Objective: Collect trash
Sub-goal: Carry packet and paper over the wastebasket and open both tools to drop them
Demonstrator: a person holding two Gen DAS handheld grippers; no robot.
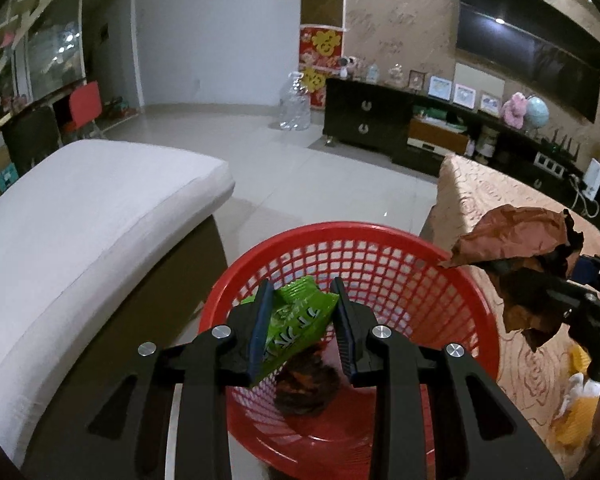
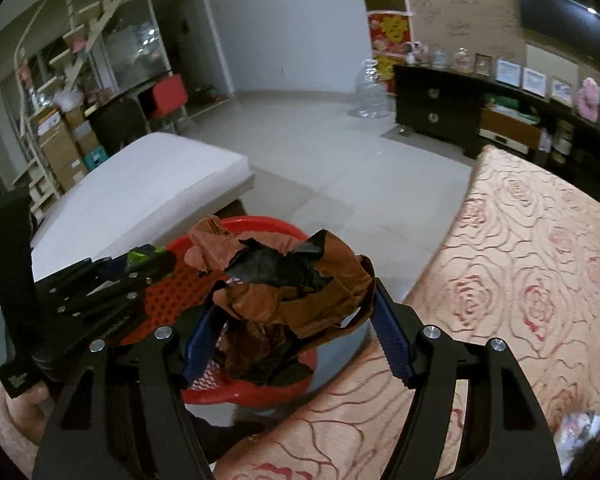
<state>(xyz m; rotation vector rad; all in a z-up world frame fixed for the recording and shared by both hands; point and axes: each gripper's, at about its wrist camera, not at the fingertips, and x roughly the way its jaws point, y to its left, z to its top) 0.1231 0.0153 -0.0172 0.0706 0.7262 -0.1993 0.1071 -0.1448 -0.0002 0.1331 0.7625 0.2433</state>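
Observation:
A red mesh basket (image 1: 384,256) stands on the floor between a couch and a table. My left gripper (image 1: 302,294) hangs over it with a green snack wrapper (image 1: 296,324) between its fingers; the right pad stands apart from the wrapper. A dark crumpled piece (image 1: 306,386) lies in the basket. My right gripper (image 2: 296,304) is shut on a crumpled brown paper wad (image 2: 284,280) and holds it above the basket's rim (image 2: 256,392). The wad (image 1: 516,240) and right gripper also show at the right of the left wrist view.
A white-cushioned couch (image 1: 88,216) lies left of the basket. A table with a rose-patterned cloth (image 2: 532,288) is on the right. A dark TV cabinet (image 1: 384,120) and a clear water jug (image 1: 296,104) stand across the tiled floor.

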